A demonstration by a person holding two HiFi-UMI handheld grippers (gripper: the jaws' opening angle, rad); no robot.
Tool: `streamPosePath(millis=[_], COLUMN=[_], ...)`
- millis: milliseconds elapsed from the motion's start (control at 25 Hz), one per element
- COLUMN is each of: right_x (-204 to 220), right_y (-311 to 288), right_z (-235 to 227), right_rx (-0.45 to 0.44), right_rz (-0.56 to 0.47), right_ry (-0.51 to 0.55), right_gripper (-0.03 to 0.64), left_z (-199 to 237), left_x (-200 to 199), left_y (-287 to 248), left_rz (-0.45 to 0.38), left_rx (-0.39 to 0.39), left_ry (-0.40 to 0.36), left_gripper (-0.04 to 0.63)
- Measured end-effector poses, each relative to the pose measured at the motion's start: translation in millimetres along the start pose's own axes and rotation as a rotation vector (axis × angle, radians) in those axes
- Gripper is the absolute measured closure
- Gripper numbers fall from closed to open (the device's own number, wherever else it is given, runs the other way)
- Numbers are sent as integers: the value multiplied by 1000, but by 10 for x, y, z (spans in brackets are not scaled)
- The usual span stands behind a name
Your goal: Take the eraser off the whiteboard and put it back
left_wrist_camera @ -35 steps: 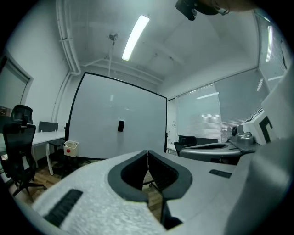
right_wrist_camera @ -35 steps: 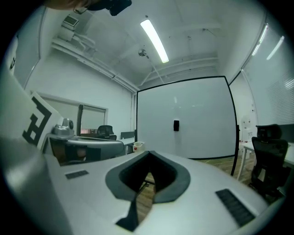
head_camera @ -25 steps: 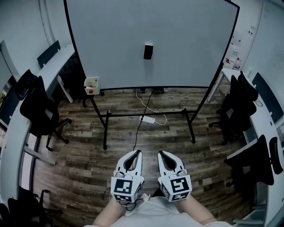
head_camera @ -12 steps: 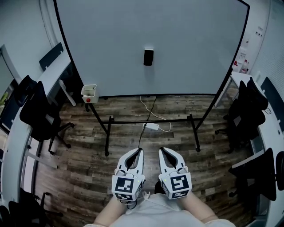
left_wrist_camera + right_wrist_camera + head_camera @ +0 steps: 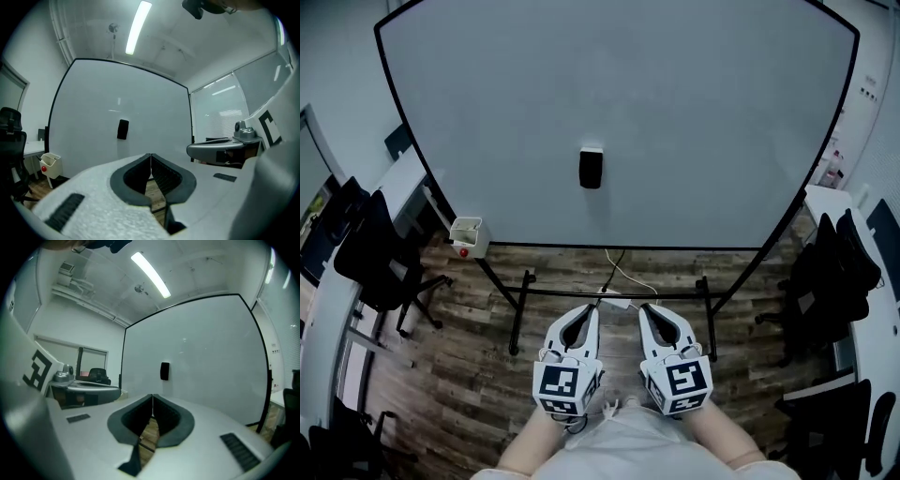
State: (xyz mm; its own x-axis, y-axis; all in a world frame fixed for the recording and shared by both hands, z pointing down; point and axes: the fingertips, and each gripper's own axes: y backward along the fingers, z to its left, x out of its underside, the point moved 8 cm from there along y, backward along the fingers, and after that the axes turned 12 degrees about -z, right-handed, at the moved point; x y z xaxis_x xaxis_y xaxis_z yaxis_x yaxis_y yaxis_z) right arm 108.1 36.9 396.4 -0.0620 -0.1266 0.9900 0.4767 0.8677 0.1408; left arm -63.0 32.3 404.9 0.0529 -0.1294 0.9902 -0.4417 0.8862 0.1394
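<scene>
Eraser [image 5: 591,168] sits on the whiteboard [image 5: 703,103], near centre of the head view. Left gripper [image 5: 592,312] and right gripper [image 5: 645,310] are both clenched with nothing between the jaws, side by side at bottom centre, well apart from the board. In both gripper views the eraser is mid-frame above the closed tips.

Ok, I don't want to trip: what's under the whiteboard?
Its black stand on the wood floor, with a white power strip and cable. The board covers whatever lies behind it.
</scene>
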Motion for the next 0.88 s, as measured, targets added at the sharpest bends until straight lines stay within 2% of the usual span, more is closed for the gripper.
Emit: streamPosePath(millis=[240,600,880], right_x=[118,217,229], right_y=[-482,-1110,-1552], right_z=[-538,-670,-831], right_rx=[-2,24,71], right_rz=[12,12,21], right_ry=[-8,-23,-16], right_gripper=[589,589,589], left_z=[99,504,928], left_x=[155,149,87], left_y=[-664,-1280,-1819], left_rz=[27,-6,-31], left_rx=[-17,-83,-102], left_ry=[-10,-47,6], left_gripper=[577,577,575])
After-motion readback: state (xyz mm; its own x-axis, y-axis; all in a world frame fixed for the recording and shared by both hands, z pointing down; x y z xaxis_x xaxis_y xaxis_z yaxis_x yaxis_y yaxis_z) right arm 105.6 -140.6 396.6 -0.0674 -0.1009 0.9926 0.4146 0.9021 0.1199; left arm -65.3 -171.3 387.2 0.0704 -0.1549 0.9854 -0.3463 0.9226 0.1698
